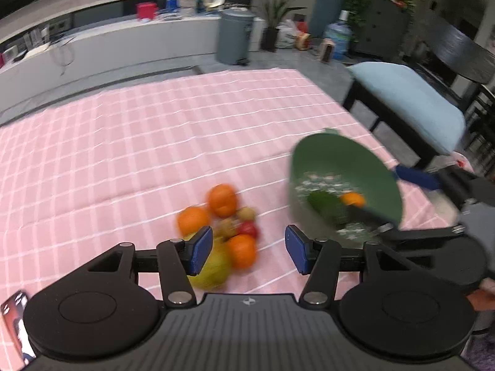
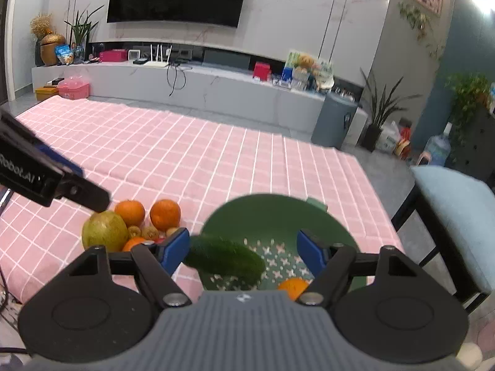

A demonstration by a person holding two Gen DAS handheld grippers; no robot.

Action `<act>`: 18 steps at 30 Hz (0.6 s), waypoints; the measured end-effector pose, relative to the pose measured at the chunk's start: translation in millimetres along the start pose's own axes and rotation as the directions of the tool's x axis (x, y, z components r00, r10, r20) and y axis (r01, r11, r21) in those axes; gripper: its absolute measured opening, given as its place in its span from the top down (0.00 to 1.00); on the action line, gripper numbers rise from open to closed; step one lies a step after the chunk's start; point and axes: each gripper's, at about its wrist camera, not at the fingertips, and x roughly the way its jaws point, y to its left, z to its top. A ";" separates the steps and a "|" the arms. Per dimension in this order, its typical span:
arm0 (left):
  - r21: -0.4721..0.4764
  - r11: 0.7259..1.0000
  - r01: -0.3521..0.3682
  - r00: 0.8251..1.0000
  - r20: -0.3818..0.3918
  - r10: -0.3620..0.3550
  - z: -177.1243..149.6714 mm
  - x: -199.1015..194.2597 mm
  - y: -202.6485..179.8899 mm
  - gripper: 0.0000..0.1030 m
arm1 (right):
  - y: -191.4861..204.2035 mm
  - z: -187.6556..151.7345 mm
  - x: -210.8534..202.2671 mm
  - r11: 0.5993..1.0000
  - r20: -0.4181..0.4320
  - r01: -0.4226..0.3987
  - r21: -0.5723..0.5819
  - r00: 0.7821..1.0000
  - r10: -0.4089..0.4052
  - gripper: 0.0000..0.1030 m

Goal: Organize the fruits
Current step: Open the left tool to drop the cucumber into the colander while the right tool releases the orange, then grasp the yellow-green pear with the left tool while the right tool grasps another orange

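A green colander bowl (image 2: 263, 216) sits on the pink checked cloth, holding a cucumber (image 2: 224, 259) and an orange (image 2: 292, 287). It also shows in the left wrist view (image 1: 343, 160) with the cucumber (image 1: 328, 205) and orange (image 1: 352, 199). A pile of oranges (image 1: 221, 199), a yellow-green round fruit (image 1: 213, 266), a red fruit (image 1: 249, 228) and small brown fruits lies left of the bowl. My left gripper (image 1: 249, 249) is open above the pile, empty. My right gripper (image 2: 244, 250) is open over the bowl, with the cucumber between and below its fingers, blurred.
The pink checked cloth (image 1: 123, 142) covers the table. A chair with a light blue cushion (image 1: 411, 102) stands at the table's right edge. A grey bin (image 1: 233, 37) and a long low cabinet (image 2: 191, 86) stand beyond the table.
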 end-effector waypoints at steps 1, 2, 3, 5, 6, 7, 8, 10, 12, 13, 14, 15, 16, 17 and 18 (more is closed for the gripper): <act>-0.018 1.000 -0.009 1.000 -0.003 0.009 -3.7 0.3 9.1 0.38 | 4.7 1.4 -1.4 1.000 0.009 0.022 -0.016 1.000 -0.022 0.29; -0.033 0.999 -0.013 1.000 -0.008 0.012 -7.6 0.7 17.1 0.38 | 9.1 3.1 -3.4 0.999 0.024 0.037 -0.025 0.999 -0.036 0.29; -0.044 0.999 -0.013 1.000 -0.015 0.012 -11.4 1.2 23.8 0.38 | 11.5 4.6 -5.6 0.999 0.035 0.026 -0.018 0.999 -0.025 0.29; -0.054 0.998 -0.015 0.999 -0.031 0.013 -19.5 4.3 33.3 0.38 | 14.7 7.1 -11.5 0.999 0.061 -0.039 0.023 0.997 0.038 0.29; -0.058 0.998 -0.020 0.999 -0.037 0.018 -22.8 6.9 36.6 0.38 | 17.6 7.4 -13.3 0.995 0.077 -0.086 0.041 0.994 0.082 0.29; -0.064 0.998 -0.024 0.999 -0.040 0.022 -27.6 8.4 41.0 0.38 | 22.9 7.4 -13.7 0.991 0.085 -0.124 0.041 0.989 0.120 0.29; -0.071 0.997 -0.024 0.999 -0.043 0.021 -30.8 11.3 44.5 0.38 | 30.2 6.9 -12.5 0.988 0.084 -0.150 0.026 0.986 0.147 0.30; -0.096 0.995 -0.018 0.999 -0.052 0.013 -35.3 17.9 48.9 0.38 | 49.3 3.3 -6.1 0.983 0.058 -0.184 -0.030 0.981 0.185 0.39; -0.122 0.992 -0.005 0.999 -0.052 -0.002 -40.8 23.4 54.4 0.37 | 65.7 -0.9 5.0 0.977 0.018 -0.203 -0.072 0.979 0.204 0.48; -0.136 0.991 0.006 0.999 -0.051 -0.013 -43.5 26.4 56.9 0.37 | 72.3 -2.4 10.0 0.974 0.000 -0.209 -0.083 0.978 0.210 0.50; -0.149 0.989 0.014 0.999 -0.050 -0.022 -46.8 28.6 59.6 0.35 | 78.7 -5.1 16.1 0.972 -0.016 -0.213 -0.099 0.977 0.213 0.53; -0.161 0.987 0.021 0.998 -0.048 -0.029 -49.1 31.3 60.9 0.33 | 82.0 -6.8 20.2 0.971 -0.024 -0.212 -0.113 0.977 0.211 0.53; -0.174 0.984 0.027 0.998 -0.045 -0.035 -51.5 34.6 62.4 0.33 | 86.9 -8.4 25.0 0.969 -0.034 -0.207 -0.132 0.978 0.204 0.53; -0.185 0.982 0.032 0.998 -0.045 -0.041 -53.4 37.5 63.9 0.33 | 90.9 -9.4 29.6 0.968 -0.043 -0.205 -0.148 0.979 0.200 0.53; -0.195 0.980 0.035 0.998 -0.043 -0.044 -55.5 39.9 65.4 0.32 | 93.7 -11.1 34.5 0.966 -0.055 -0.201 -0.161 0.979 0.195 0.53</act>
